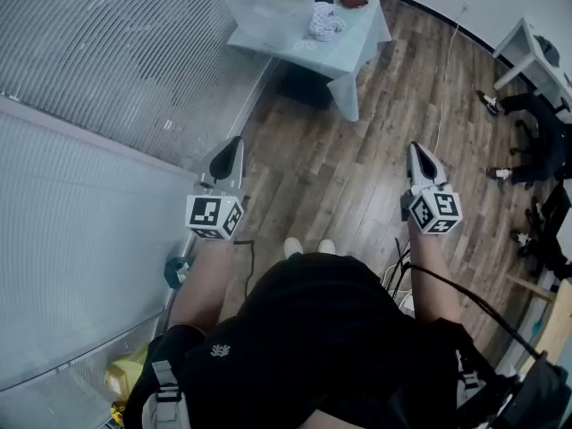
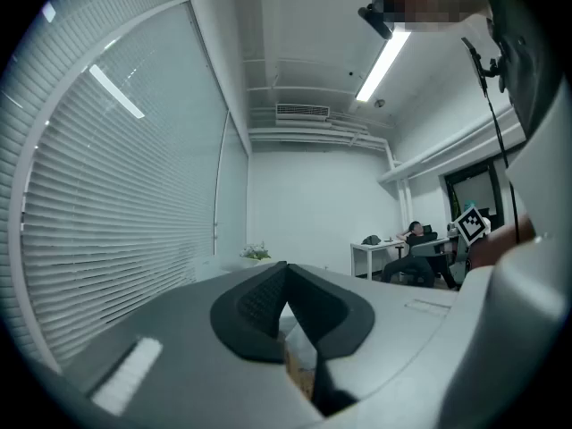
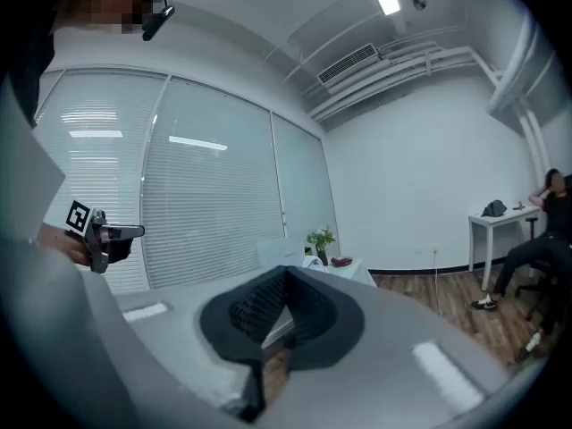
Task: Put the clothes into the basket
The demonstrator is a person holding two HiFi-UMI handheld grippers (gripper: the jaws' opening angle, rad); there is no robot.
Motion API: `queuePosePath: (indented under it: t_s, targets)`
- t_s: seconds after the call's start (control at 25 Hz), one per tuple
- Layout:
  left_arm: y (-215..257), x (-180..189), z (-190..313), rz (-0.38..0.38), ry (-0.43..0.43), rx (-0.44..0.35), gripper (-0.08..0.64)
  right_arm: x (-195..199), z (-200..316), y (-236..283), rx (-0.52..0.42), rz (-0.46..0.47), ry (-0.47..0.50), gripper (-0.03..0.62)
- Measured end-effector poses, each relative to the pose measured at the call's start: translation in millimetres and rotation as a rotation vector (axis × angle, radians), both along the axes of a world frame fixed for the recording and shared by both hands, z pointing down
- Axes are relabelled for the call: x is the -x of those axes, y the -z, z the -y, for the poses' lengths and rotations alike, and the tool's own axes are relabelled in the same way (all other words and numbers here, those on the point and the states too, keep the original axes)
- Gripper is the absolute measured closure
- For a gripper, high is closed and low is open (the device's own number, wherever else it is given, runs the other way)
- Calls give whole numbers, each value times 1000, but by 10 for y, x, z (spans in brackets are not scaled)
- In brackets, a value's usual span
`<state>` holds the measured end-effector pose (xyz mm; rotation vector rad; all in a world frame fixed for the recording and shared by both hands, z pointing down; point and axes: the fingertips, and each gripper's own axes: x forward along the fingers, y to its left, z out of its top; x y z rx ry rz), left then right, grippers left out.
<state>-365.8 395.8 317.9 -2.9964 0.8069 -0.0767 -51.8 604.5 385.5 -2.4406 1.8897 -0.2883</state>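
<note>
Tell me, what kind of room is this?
Probably an office or workroom. There are big window blinds, a white desk by the wall with someone sitting beside it, and a long strip light on the ceiling.

Office: window blinds point(image 2: 116, 239); white desk point(image 3: 497, 215); ceiling strip light point(image 2: 386, 61)

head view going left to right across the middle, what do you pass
window blinds → left hand-held gripper → wooden floor → right hand-held gripper → seated person's legs
</note>
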Motion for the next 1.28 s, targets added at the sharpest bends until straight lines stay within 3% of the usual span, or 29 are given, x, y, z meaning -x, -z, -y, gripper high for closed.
queuePosePath:
  t_s: [0.4, 0.6, 0.72, 0.96, 1.28]
  targets:
    - [-24, -265, -190, -10, 5, -5, 555, -158, -160, 19, -11, -36, 39, 592]
    - [-210, -378, -368, -6, 25, 31, 555, -122, -231, -116, -38, -68, 159, 592]
    - [-354, -372, -346, 18, 56, 48, 555, -94, -223, -297, -24, -29, 176, 591]
    - [-346, -464, -10, -11, 70, 93, 555, -280, -52, -410, 2, -14, 157, 592]
    - [-563, -826, 940, -12, 70, 101, 555, -584, 607, -398, 30, -10, 127, 592]
